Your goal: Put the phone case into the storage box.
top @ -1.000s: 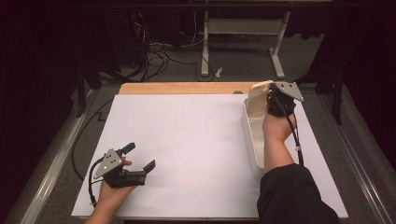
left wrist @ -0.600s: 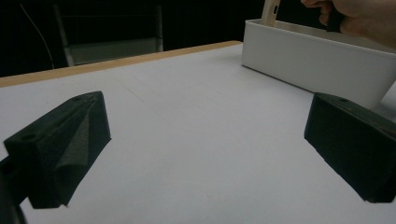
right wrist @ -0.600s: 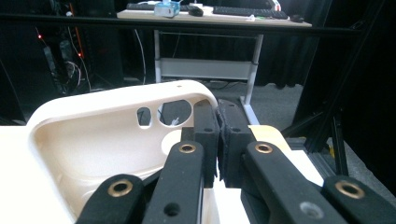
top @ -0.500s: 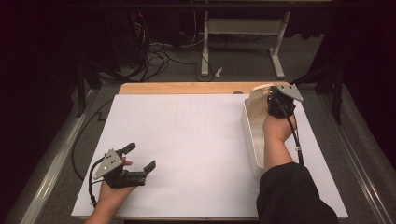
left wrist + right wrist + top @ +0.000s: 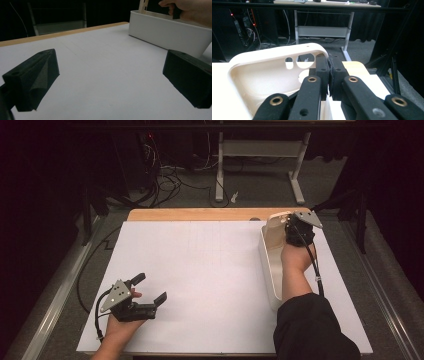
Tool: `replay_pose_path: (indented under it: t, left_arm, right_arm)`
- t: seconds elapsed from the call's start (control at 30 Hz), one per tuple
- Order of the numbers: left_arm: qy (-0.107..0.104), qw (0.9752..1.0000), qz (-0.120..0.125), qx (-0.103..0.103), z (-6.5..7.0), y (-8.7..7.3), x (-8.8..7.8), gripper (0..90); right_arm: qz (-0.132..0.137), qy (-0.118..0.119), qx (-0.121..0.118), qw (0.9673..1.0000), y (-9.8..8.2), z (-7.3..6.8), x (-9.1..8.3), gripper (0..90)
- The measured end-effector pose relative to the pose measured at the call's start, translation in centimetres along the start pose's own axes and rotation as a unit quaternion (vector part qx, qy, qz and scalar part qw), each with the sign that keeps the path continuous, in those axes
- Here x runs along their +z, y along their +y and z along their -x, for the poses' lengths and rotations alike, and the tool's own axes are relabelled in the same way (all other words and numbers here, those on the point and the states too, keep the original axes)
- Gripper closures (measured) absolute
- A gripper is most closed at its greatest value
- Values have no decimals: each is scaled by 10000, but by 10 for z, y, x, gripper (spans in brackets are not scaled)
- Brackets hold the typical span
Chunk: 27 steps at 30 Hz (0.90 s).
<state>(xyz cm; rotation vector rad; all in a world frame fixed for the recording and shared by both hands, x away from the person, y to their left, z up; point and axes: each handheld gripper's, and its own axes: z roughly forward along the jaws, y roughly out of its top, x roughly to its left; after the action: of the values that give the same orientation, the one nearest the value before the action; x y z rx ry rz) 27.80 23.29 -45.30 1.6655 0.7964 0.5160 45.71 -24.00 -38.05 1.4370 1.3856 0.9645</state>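
**Right jaws clamped on bin wall, left idle**

Right gripper point(image 5: 329, 75): jaws pressed together on the far-end rim of the white bin point(image 5: 270, 265), one jaw inside the wall, the other outside. The rim edge runs straight into the pinch; the oval handle cutouts sit just to the inner side of the jaws.

Left gripper point(image 5: 150, 292): jaws spread wide, nothing between them, bare white sheet under and ahead. The bin lies well off past its right-hand jaw, across the bench point(image 5: 200, 270).

Progress, as judged: the grasp on the bin looks made; the bin rests flat on the bench, so any lifting or shifting is still to come. The left gripper has no part in it yet.

Views compared:
- Right gripper view gives the pinch itself and the bin's inside, which looks empty as far as it shows.
- High view gives the layout: bin lying lengthwise along the bench's right side, forearm over it, left hand near the bench's near-left corner.
- Left gripper view gives the bin's long outer wall point(image 5: 170, 35) sitting flush on the sheet, with the person's hand point(image 5: 190, 11) above its rim.
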Motion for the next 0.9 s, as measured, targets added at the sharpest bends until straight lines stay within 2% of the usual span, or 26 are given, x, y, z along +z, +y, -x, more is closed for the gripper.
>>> replay_pose_path:
  t: [0.57, 0.9]
  left_arm:
    - [-19, 10000, 1, 0, 0, 0, 0, 20]
    - [-24, 10000, 6, 0, 1, 0, 0, 20]
  right_arm:
    - [-81, -17, -67, 9999, 0, 0, 0, 880]
    - [-137, 20, -7, 9999, 1, 2, 0, 875]
